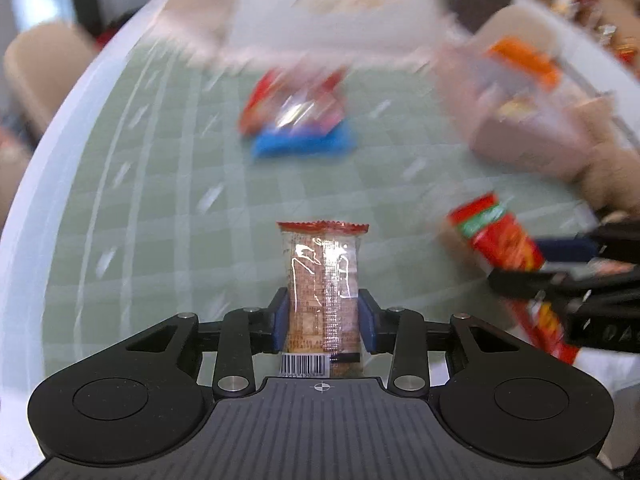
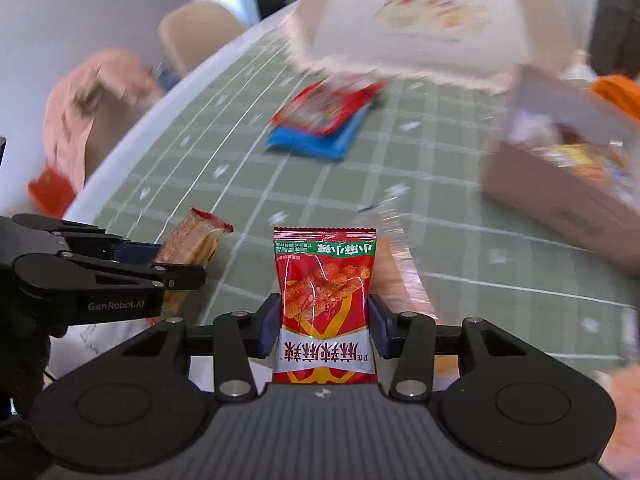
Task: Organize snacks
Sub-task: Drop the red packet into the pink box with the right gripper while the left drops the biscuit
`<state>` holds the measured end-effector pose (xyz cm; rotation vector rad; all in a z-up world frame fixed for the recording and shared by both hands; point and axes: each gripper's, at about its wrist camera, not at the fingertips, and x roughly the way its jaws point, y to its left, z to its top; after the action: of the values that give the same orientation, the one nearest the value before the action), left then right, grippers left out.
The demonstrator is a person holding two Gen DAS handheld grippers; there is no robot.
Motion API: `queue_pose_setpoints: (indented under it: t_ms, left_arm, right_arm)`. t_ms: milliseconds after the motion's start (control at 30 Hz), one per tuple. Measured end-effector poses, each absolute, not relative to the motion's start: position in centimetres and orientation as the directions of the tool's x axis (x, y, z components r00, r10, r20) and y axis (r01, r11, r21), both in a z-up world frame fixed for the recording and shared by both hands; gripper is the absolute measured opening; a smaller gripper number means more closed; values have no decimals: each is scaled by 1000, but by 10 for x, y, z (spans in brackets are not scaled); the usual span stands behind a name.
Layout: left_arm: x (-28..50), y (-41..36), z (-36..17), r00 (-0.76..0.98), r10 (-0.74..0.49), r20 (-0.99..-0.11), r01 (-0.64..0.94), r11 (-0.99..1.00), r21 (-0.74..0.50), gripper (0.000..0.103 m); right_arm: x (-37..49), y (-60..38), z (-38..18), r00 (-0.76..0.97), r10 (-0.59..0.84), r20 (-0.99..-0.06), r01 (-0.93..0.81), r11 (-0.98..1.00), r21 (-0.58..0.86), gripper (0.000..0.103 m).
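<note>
Left wrist view: the left tongs [image 1: 323, 320] are closed on a clear wafer pack [image 1: 322, 288], its red crimped end pointing away, the blue pads pressing both sides. The pack is held above the bench [image 1: 168, 208], a round top with a green checked cloth and a pale rim that curves down the left side. Open cloth lies ahead and to the left, as far as that rim. Further ahead, near the middle, a red packet [image 1: 292, 104] lies on a blue packet [image 1: 304, 142]. Behind them a large white bag [image 1: 332, 12] blocks the far side. To the right a cardboard box [image 1: 528, 132] with snacks in it stands near, blurred. The right tongs [image 1: 516, 264] come in from the right edge, gripping a red snack bag [image 1: 500, 240] close beside the wafer pack.

Right wrist view: the right tongs [image 2: 324, 322] are closed on the red snack bag [image 2: 325, 304], held upright off the cloth. The left tongs [image 2: 180, 264] enter from the left with the wafer pack [image 2: 196, 240], just beside. The bench [image 2: 224, 184] rim runs up the left; beyond it stand a chair [image 2: 192, 32] and a pink cloth [image 2: 92, 96]. Clear cloth lies ahead up to the red packet [image 2: 328, 108] on the blue packet [image 2: 316, 140]. The white bag [image 2: 420, 20] closes off the back, and the box [image 2: 560, 184] stands to the right.
</note>
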<state>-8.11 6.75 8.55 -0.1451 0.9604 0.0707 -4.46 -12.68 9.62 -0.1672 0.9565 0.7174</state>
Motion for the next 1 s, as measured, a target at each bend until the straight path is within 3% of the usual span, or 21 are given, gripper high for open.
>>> queue_pose_setpoints:
  t_ms: [233,433,533,733,900,1000]
  left_arm:
    - [-16,-23,185,758,-137,-638,98,991,-96,40]
    - [30,-79,257,838,-206,-506,230,973,-14,40]
    - [70,-94,275,837,-228,-497,253,967,-17,40]
    - [150,-91,268,747,-330,-577,252,944,-214,43]
    - [157,-72,268,791,-363,-492,239,924,-297,43]
    - [150,-53,276,837,-320,-444,199,934,-297,43]
  right_arm:
    - [-32,-212,168,585,438,-683,-515,851,105,45]
    - [-26,-260,200,709,353,-611,-408,911,53,45]
    - [-25,-274,202,724,336,-603,-377,924,63,45]
    - [-29,-286,199,744,307,-594,-338,939,62,45]
    - [-26,-299,194,745,278,-607,-295,953,74,45]
    - [-16,-298,204,758,273,-592,-288,955,71,45]
